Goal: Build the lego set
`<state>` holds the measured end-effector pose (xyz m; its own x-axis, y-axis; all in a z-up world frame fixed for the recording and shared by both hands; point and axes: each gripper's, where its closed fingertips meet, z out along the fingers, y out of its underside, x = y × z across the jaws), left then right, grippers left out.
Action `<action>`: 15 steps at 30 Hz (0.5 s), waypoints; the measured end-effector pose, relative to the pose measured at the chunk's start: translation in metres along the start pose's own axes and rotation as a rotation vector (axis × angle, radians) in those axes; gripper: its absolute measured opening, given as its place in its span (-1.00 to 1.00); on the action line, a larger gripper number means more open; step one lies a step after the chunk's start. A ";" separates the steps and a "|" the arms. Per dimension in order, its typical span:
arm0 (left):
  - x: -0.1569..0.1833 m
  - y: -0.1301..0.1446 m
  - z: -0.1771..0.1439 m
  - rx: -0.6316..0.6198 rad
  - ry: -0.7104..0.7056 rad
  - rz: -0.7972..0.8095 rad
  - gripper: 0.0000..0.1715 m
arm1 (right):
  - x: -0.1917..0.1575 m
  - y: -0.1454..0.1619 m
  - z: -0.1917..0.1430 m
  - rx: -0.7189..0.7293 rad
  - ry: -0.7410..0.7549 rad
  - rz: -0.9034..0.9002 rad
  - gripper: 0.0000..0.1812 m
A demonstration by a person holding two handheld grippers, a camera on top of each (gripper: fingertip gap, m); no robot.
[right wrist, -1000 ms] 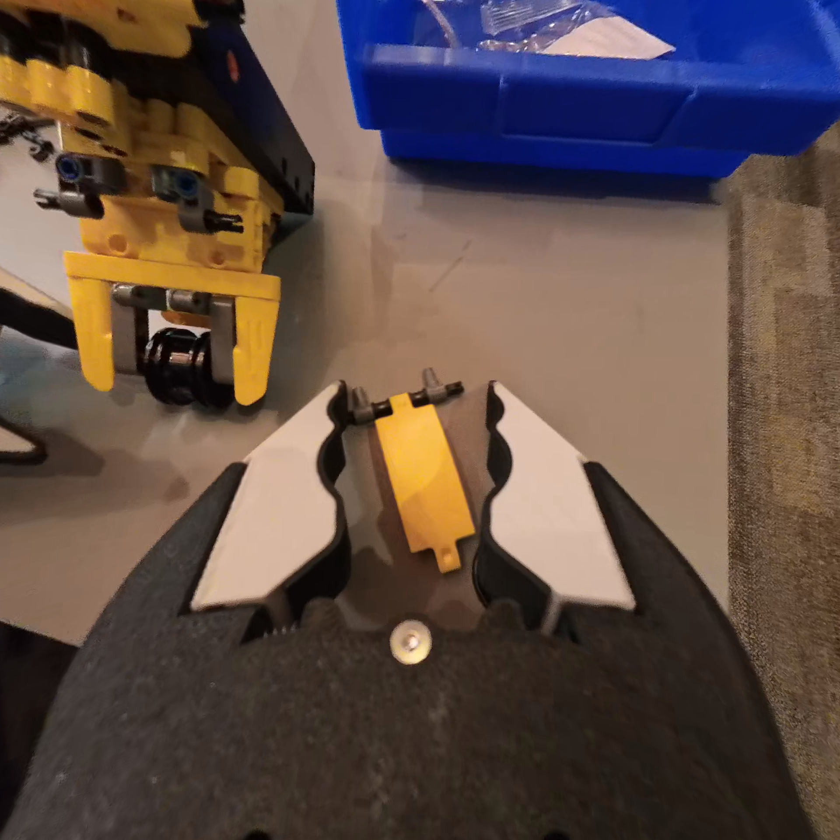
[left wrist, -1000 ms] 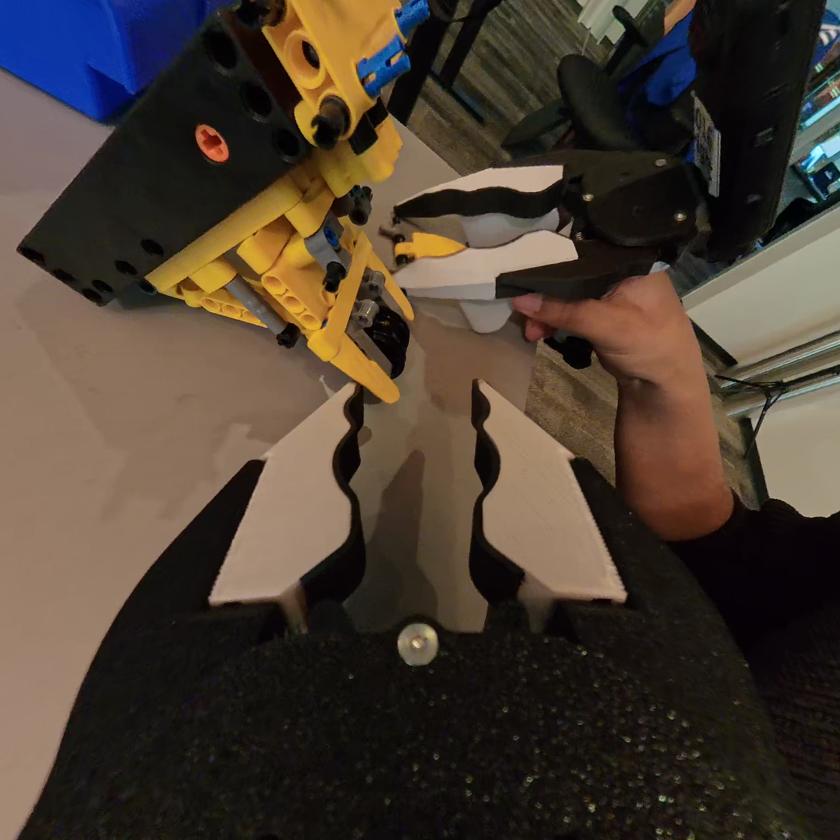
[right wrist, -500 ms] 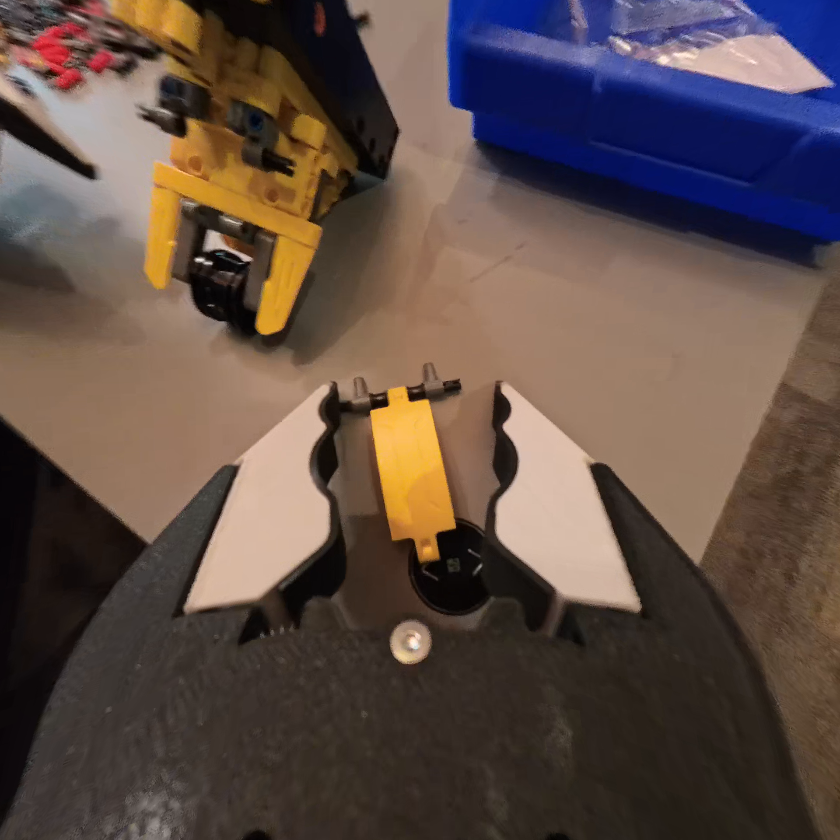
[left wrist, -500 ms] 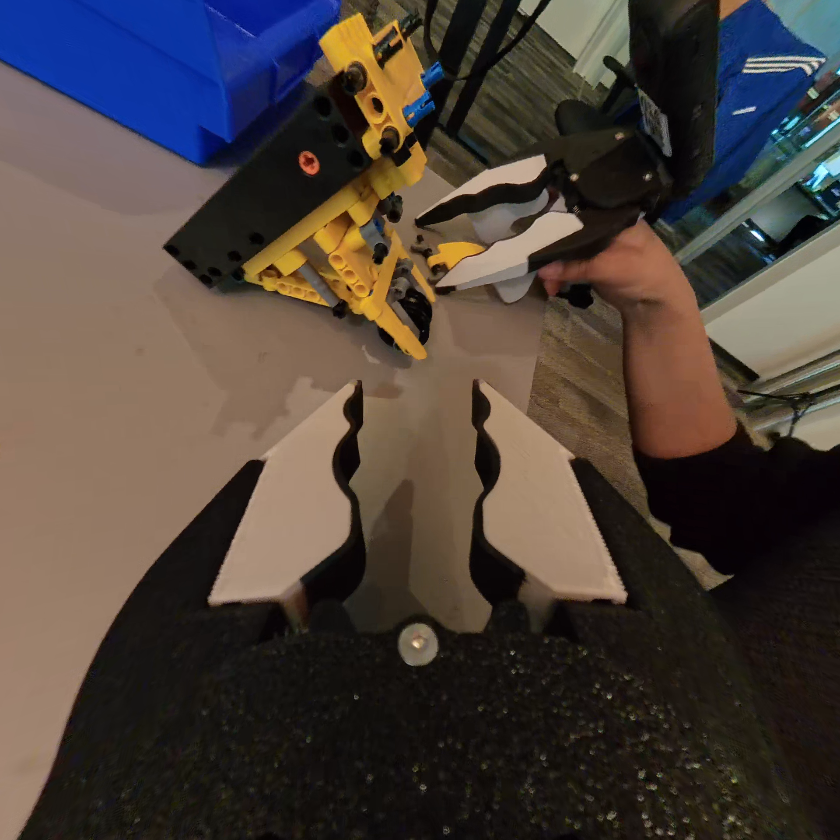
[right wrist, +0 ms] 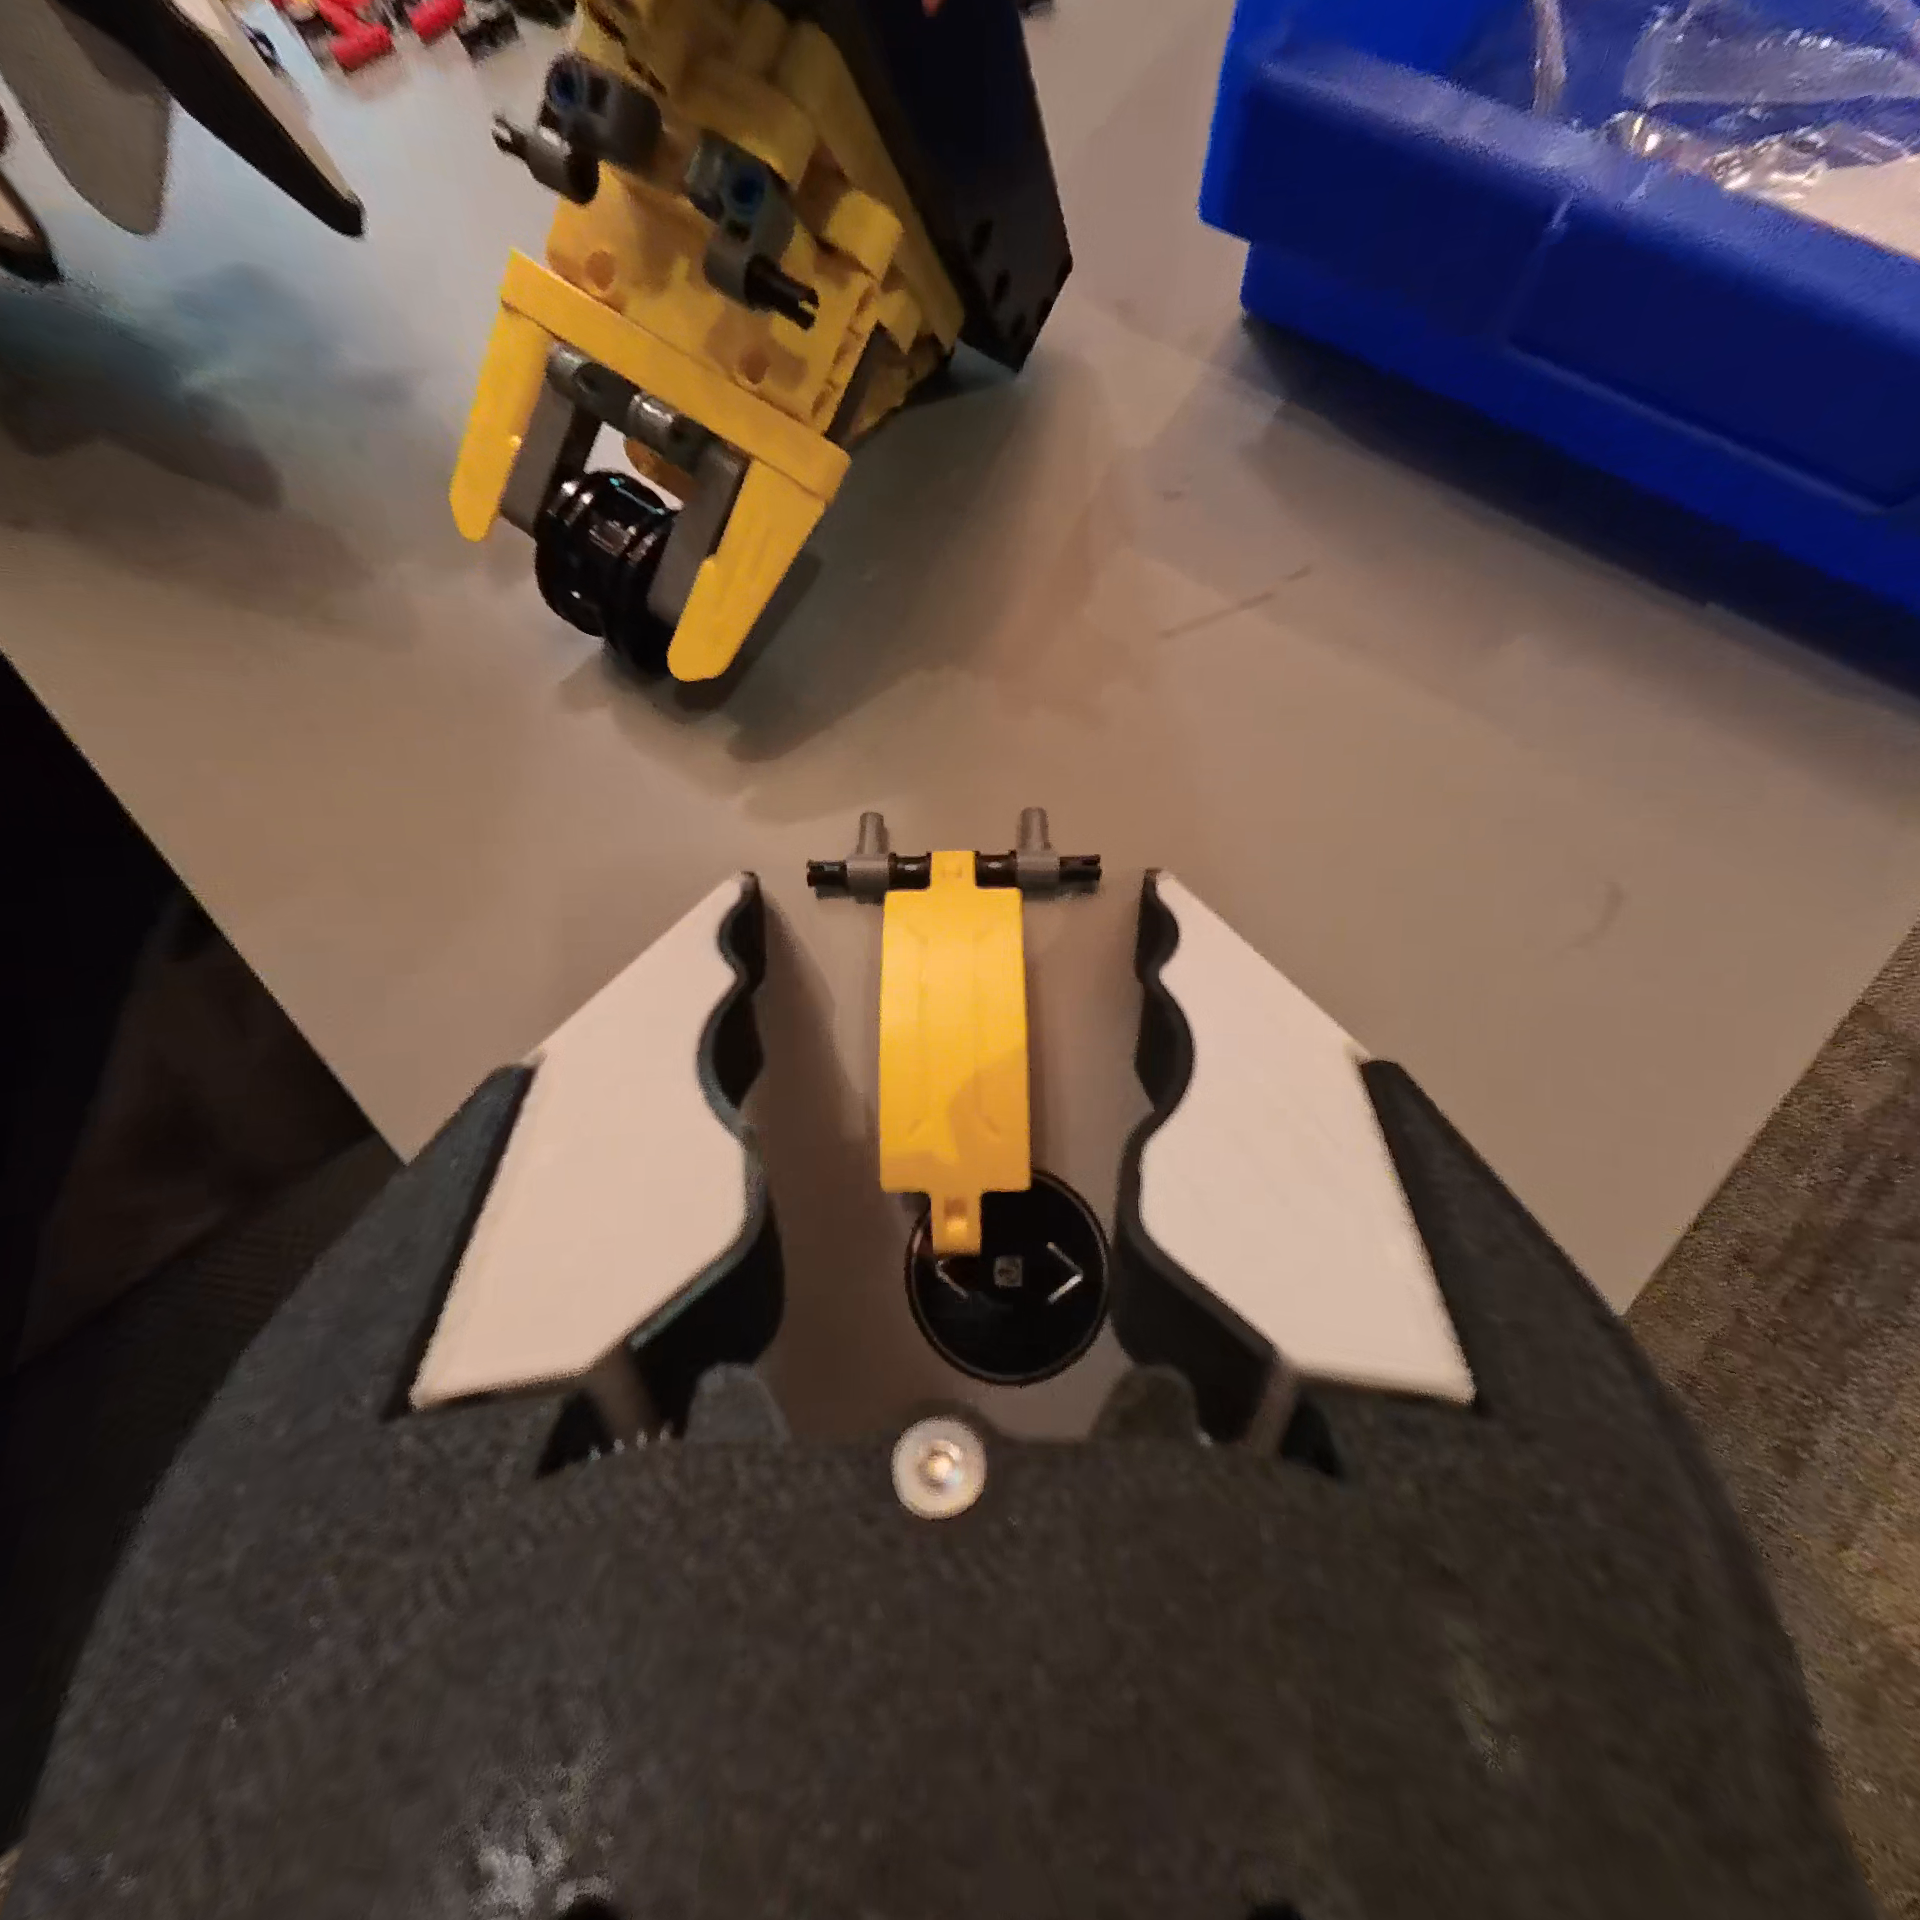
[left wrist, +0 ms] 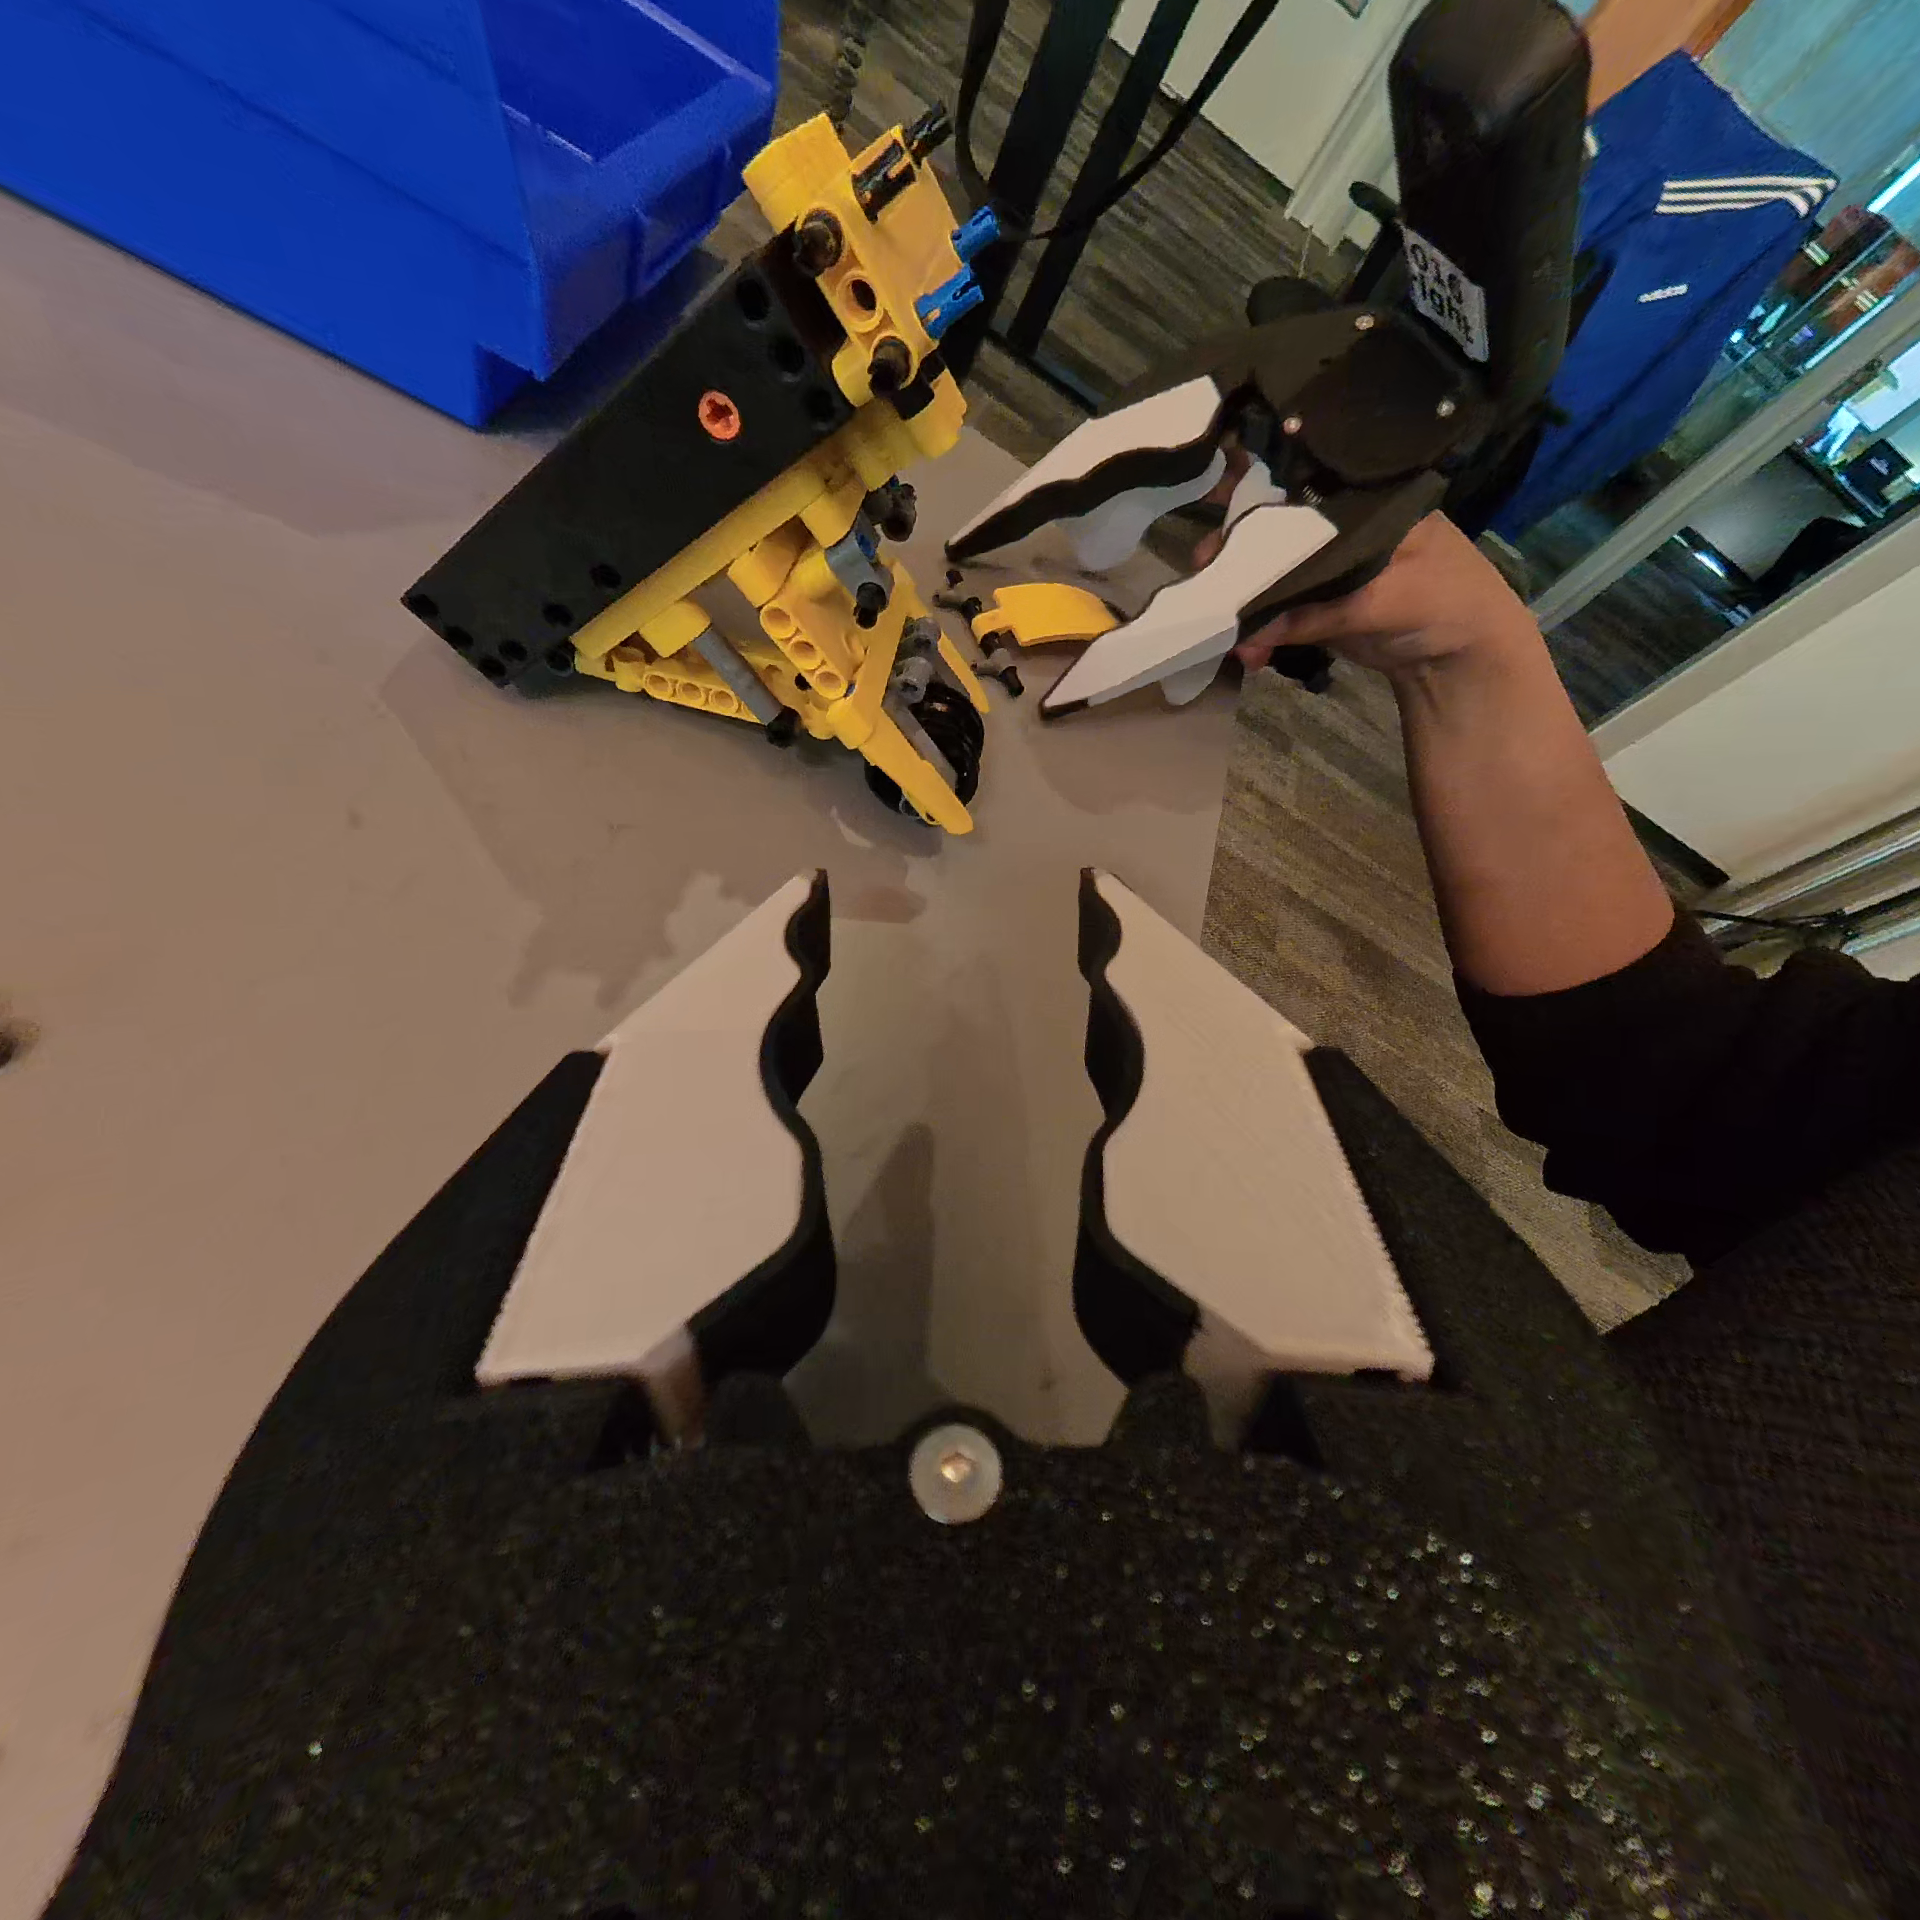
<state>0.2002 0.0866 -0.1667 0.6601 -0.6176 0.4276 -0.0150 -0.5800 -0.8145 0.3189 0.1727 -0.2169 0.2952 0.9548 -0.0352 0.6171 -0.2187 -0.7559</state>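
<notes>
Straddling a curved yellow panel (right wrist: pixel 956 1049) with its fingers spread wide, the right gripper (right wrist: pixel 951 894) hovers low over the grey table (right wrist: pixel 1299 831) — neither pad touching the piece. The panel lies flat between them, a thin black axle with two grey connectors (right wrist: pixel 951 868) across its far end and its small tab over a round black disc (right wrist: pixel 1003 1299) set in the tabletop. It looks light, rigid and slick; the long side edges seem the surest place to pinch, since the axle end looks apt to pivot or pull loose. Just beyond stands a yellow-and-black brick-built model (left wrist: pixel 727 540), with a blue bin (right wrist: pixel 1610 343) near it. The left gripper (left wrist: pixel 951 883) hangs empty, fingers moderately apart, well back from the model. Table edges run close on both sides of the panel — room looks tight.
</notes>
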 end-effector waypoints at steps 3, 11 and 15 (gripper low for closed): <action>0.000 0.000 0.000 0.000 -0.003 0.009 -0.45 | 0.000 0.001 0.002 -0.013 0.025 -0.021 -0.21; 0.003 0.000 -0.002 0.015 0.013 0.009 -0.45 | 0.000 0.000 0.003 -0.013 0.032 -0.016 -0.21; 0.008 0.005 -0.006 0.015 0.022 0.009 -0.45 | 0.000 0.000 0.003 -0.015 0.027 -0.015 -0.21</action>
<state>0.2009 0.0754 -0.1646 0.6435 -0.6344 0.4283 -0.0096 -0.5662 -0.8242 0.3165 0.1733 -0.2191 0.3051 0.9523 -0.0061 0.6322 -0.2073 -0.7465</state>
